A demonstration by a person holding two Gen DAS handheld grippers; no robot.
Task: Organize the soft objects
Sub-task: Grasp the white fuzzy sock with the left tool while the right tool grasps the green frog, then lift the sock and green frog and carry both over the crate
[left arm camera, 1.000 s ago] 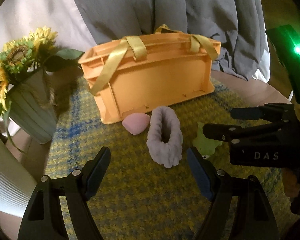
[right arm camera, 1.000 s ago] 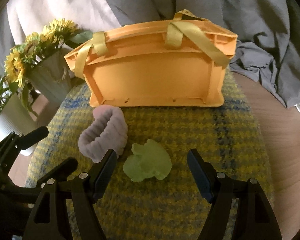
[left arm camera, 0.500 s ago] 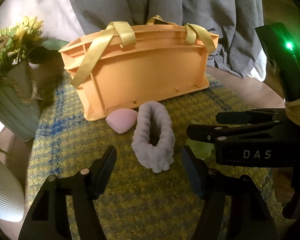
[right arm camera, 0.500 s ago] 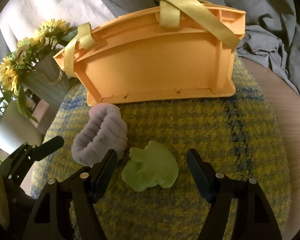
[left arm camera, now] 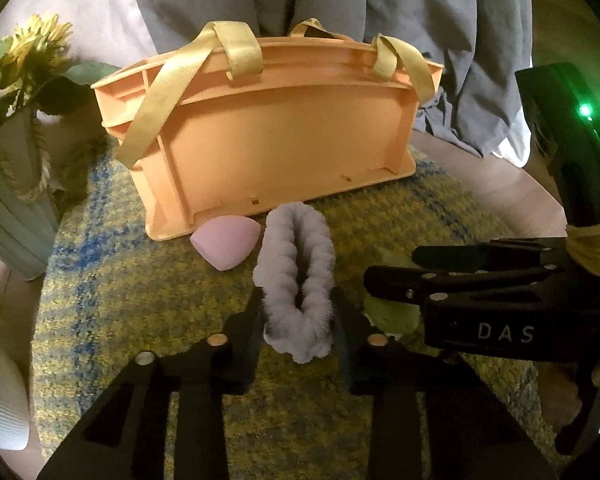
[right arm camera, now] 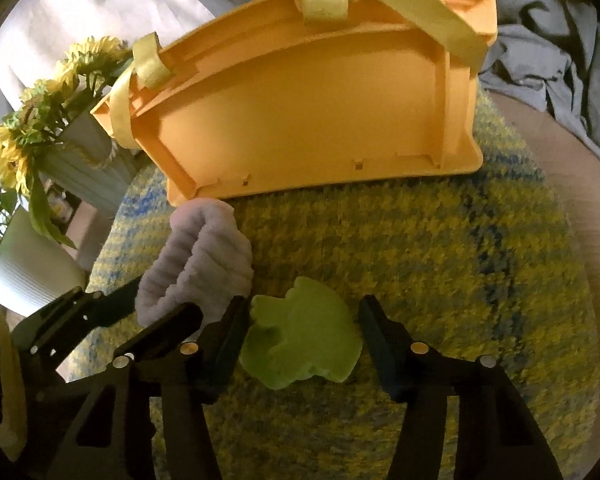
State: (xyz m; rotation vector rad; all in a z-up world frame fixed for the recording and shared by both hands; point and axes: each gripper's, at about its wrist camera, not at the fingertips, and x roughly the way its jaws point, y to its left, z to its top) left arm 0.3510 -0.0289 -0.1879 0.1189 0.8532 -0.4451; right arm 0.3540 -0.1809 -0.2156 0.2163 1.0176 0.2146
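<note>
A lavender fluffy band [left arm camera: 296, 252] lies on the woven mat in front of the orange basket [left arm camera: 276, 140]. My left gripper [left arm camera: 296, 320] is closing, and its pads press on the band's near end from both sides. A pink teardrop sponge [left arm camera: 226, 242] rests against the basket's foot, left of the band. In the right wrist view a green soft toy [right arm camera: 300, 340] fills the gap of my right gripper [right arm camera: 303, 332]. Its jaws are closing and both pads touch the toy's sides. The band [right arm camera: 204, 248] lies just left of it, before the basket [right arm camera: 319, 100].
The yellow-and-blue woven mat [left arm camera: 140, 300] covers a round table. A pale vase of sunflowers [left arm camera: 12, 184] stands at the left, with a white ribbed object [left arm camera: 0, 400] below it. Grey cloth [left arm camera: 419, 20] hangs behind the basket, whose yellow straps droop over the front.
Both grippers have come down and nearer to the mat. The left jaws have narrowed from wide open onto the lavender band, and the right jaws have narrowed onto the green toy.
</note>
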